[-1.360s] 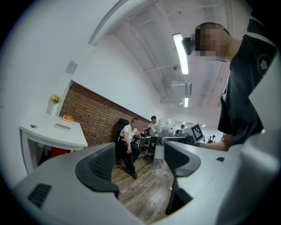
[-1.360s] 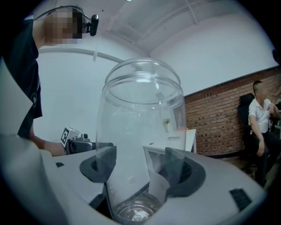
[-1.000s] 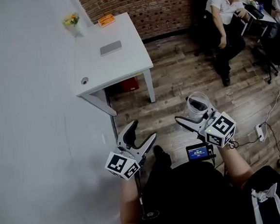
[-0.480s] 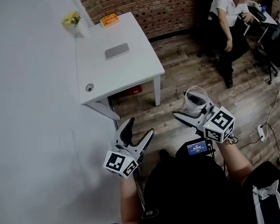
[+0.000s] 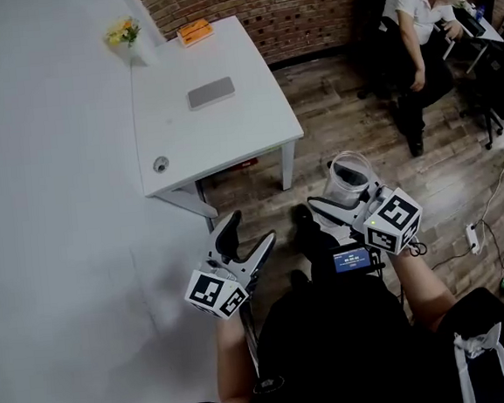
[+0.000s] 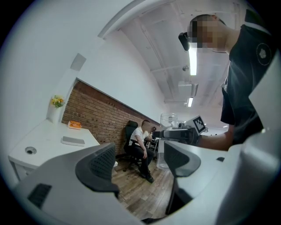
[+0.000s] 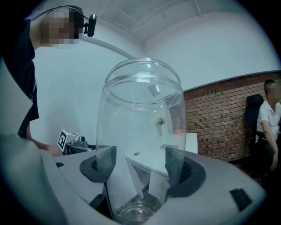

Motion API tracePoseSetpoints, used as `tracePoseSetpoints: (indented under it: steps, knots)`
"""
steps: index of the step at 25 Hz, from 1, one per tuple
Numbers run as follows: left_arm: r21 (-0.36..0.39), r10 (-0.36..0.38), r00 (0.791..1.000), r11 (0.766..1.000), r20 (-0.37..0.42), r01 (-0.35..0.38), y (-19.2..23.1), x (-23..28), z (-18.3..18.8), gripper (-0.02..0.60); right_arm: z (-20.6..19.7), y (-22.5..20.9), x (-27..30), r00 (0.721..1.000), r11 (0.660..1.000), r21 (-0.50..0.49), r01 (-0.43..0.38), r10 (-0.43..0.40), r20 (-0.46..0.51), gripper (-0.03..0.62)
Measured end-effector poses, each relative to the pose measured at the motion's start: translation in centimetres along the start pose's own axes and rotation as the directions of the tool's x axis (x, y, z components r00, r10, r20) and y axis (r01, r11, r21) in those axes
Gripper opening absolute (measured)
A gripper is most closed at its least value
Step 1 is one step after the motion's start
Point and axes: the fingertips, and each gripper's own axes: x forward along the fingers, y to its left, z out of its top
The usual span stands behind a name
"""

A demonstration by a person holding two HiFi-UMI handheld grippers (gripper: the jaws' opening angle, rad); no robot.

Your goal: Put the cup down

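A clear glass cup [image 5: 351,180] stands upright between the jaws of my right gripper [image 5: 340,204], which is shut on it above the wooden floor. In the right gripper view the cup [image 7: 141,132] fills the middle, both pads pressed on its lower sides. My left gripper [image 5: 242,238] hangs open and empty near the white table's front leg; its view shows the jaws [image 6: 138,162] apart with nothing between them, and the cup [image 6: 168,140] off to the right. The white table [image 5: 253,117] lies ahead of both grippers.
On the table lie a grey flat pad [image 5: 211,92], an orange box [image 5: 193,32], a small vase of flowers [image 5: 123,34] and a round hole [image 5: 159,164]. A white wall [image 5: 51,214] runs along the left. A seated person [image 5: 417,33] and a power strip [image 5: 474,236] are to the right.
Both grippers, the right one still carrying the cup, have come closer to the white table, which now sits larger and lower in the head view. Neither gripper's jaws have changed.
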Motion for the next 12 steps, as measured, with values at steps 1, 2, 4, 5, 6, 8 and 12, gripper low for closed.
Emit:
tracePoseSetpoints:
  steps: [1, 2, 4, 5, 6, 8, 12]
  knots:
    - [0.001, 0.001, 1.000, 1.000, 0.000, -0.001, 0.3, 0.5, 0.0, 0.353, 0.0, -0.5, 0.5, 1.000, 1.000, 0.003, -0.006, 0.006, 0.004, 0.356]
    - [0.003, 0.005, 1.000, 1.000, 0.002, -0.005, 0.7, 1.0, 0.0, 0.353, -0.1, -1.0, 1.0, 1.000, 1.000, 0.006, -0.013, 0.013, 0.008, 0.356]
    - [0.006, 0.020, 1.000, 1.000, 0.010, -0.020, 1.9, 2.0, 0.1, 0.348, -0.1, -2.2, 2.5, 1.000, 1.000, 0.013, -0.028, 0.028, 0.013, 0.356]
    - [0.007, 0.026, 1.000, 1.000, 0.013, -0.026, 2.6, 2.6, 0.2, 0.338, 0.0, -2.8, 3.4, 0.999, 0.999, 0.015, -0.035, 0.035, 0.018, 0.356]
    - [0.008, 0.031, 0.999, 0.999, 0.013, -0.031, 3.4, 3.3, 0.4, 0.330, 0.3, -3.6, 4.5, 0.999, 0.999, 0.016, -0.043, 0.043, 0.023, 0.356]
    - [0.012, 0.037, 0.999, 0.999, 0.004, -0.038, 5.1, 4.8, 1.0, 0.328, 1.1, -5.1, 6.6, 0.998, 0.998, 0.014, -0.062, 0.062, 0.033, 0.356]
    - [0.025, 0.065, 0.998, 0.998, -0.020, -0.065, 8.9, 8.8, 2.8, 0.328, 3.0, -8.8, 10.2, 0.994, 0.995, 0.026, -0.096, 0.095, 0.048, 0.356]
